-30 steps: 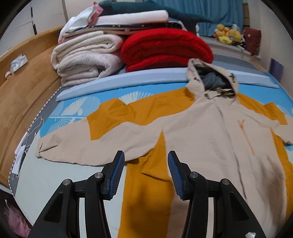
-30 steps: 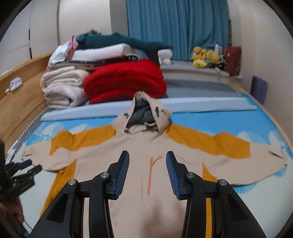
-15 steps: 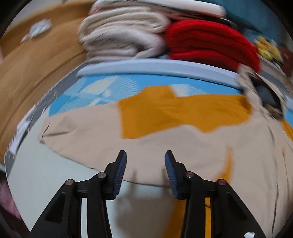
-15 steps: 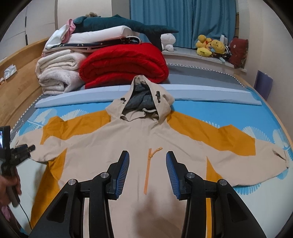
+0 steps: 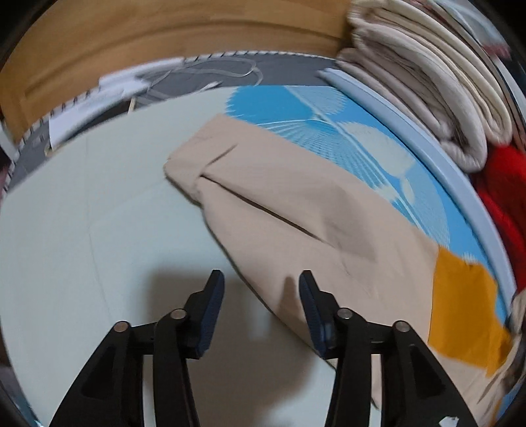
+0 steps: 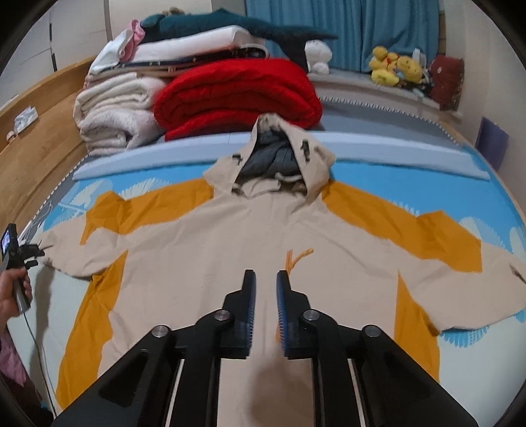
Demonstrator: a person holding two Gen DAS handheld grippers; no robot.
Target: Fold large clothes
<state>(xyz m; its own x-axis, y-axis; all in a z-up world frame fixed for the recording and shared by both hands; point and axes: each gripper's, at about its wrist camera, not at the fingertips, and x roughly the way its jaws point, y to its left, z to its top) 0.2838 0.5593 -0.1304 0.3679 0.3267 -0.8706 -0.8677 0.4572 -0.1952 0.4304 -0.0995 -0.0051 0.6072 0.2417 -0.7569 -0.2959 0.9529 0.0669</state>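
Looking along your left gripper [image 5: 261, 282], you are seeing its two black fingers with blue pads spread wide apart, gripping nothing, and hovering over the lower edge of the beige sleeve [image 5: 279, 210] of the beige and mustard-orange hooded jacket. That sleeve is lying flat across the pale green and blue patterned bed sheet [image 5: 82, 236], with its cuff end pointing toward the wooden bed frame [image 5: 138, 36], and the orange panel of the jacket is showing at the right edge. A stack of folded cream blankets [image 5: 437, 75] is sitting at the upper right, with a red quilt [image 5: 506, 200] just beside it, and a white cable [image 5: 203, 70] is trailing along the grey mattress edge near the frame. This view is blurred, so finer detail is not readable. Looking along your right gripper [image 6: 265, 279], you are seeing its blue pads drawn close with only a narrow gap between them, holding nothing, hanging above the chest of the jacket [image 6: 213, 249] just beside the orange zipper pull [image 6: 296, 258]. The jacket is lying spread face up on the bed, both sleeves stretched outward and the hood [image 6: 279, 154] pointing toward the red quilt [image 6: 236, 95] and the cream blankets [image 6: 115, 111]. Your left hand [image 6: 13, 292] is showing at the far left edge, holding the other tool near the sleeve's cuff. Yellow plush toys [image 6: 394, 67] are sitting before the blue curtain [image 6: 345, 29].
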